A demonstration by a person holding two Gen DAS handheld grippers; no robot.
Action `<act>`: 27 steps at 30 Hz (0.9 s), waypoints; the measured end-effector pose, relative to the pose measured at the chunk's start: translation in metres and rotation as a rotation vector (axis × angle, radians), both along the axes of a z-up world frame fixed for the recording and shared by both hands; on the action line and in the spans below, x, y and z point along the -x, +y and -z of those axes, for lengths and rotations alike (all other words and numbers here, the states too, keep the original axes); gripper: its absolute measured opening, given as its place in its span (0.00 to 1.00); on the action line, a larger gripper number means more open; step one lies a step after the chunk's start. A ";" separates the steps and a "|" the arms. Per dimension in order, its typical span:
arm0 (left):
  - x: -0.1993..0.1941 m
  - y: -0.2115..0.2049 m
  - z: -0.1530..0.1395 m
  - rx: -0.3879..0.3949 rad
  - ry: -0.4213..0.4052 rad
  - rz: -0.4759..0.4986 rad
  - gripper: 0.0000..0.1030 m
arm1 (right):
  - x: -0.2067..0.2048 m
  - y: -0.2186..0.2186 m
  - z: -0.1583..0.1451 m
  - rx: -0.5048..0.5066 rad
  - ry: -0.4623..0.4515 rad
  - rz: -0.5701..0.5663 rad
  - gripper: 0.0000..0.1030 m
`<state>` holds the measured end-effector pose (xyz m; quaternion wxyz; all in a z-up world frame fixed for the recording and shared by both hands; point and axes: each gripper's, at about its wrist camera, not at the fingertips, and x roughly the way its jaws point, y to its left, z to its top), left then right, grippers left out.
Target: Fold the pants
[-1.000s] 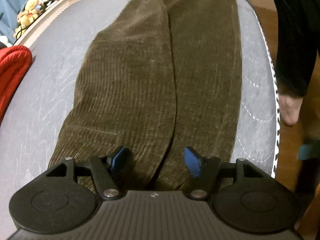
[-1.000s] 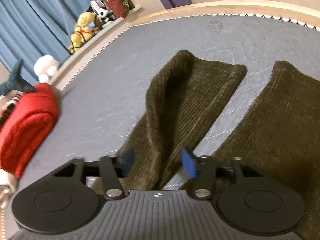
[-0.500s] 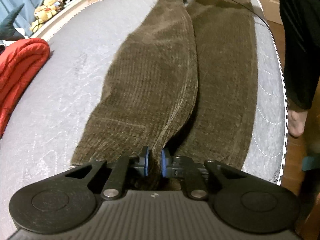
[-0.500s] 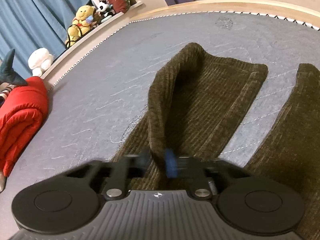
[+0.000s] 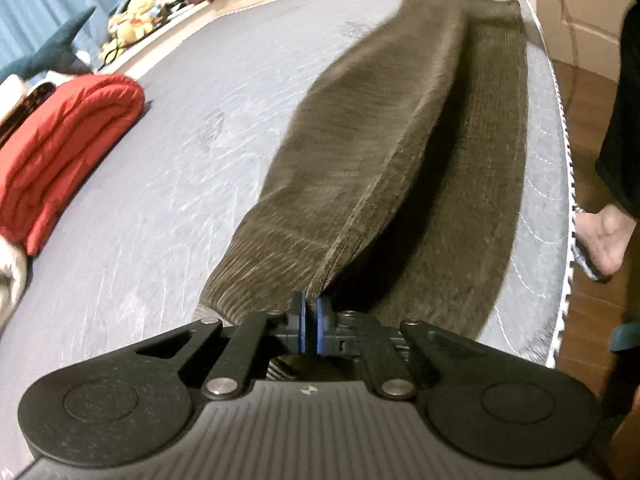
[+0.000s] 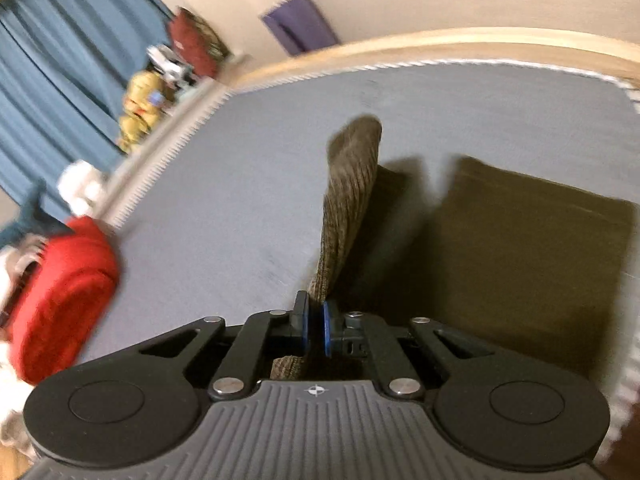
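Observation:
Brown corduroy pants (image 5: 380,128) lie lengthwise on a grey mattress (image 5: 168,184). My left gripper (image 5: 310,326) is shut on the waist end of the left leg, which hangs lifted off the bed and stretches away toward the far end. The other leg (image 5: 476,208) lies flat beneath it to the right. In the right wrist view my right gripper (image 6: 315,330) is shut on the hem end of that same leg (image 6: 348,200), raised in a thin upright fold. The flat leg's hem (image 6: 520,248) rests on the mattress (image 6: 248,184) to the right.
A folded red blanket (image 5: 60,148) sits at the mattress's left side, also in the right wrist view as a red blanket (image 6: 56,300). Stuffed toys (image 5: 132,20) and blue curtains (image 6: 60,80) line the far left. A person's bare foot (image 5: 604,240) stands on the wood floor right of the bed.
Both grippers went from open around the pants to shut on the left leg's fabric. Both then rose, lifting that leg off the mattress; the right wrist view swung and blurred.

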<state>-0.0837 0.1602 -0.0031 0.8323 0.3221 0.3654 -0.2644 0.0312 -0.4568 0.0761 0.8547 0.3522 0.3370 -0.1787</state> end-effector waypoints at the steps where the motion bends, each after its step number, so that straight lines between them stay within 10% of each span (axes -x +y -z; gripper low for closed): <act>1: 0.002 0.004 0.000 0.013 0.037 -0.017 0.05 | 0.017 0.001 0.003 0.006 0.056 0.010 0.06; 6: 0.013 -0.005 0.018 -0.060 0.168 0.026 0.12 | 0.068 -0.005 0.039 -0.043 0.263 0.045 0.11; 14: 0.005 -0.003 -0.040 0.340 0.027 0.022 0.52 | 0.092 -0.087 0.012 0.005 0.026 0.295 0.43; 27: -0.043 -0.060 0.002 0.222 -0.064 -0.053 0.58 | 0.064 -0.151 0.089 -0.067 0.056 0.245 0.44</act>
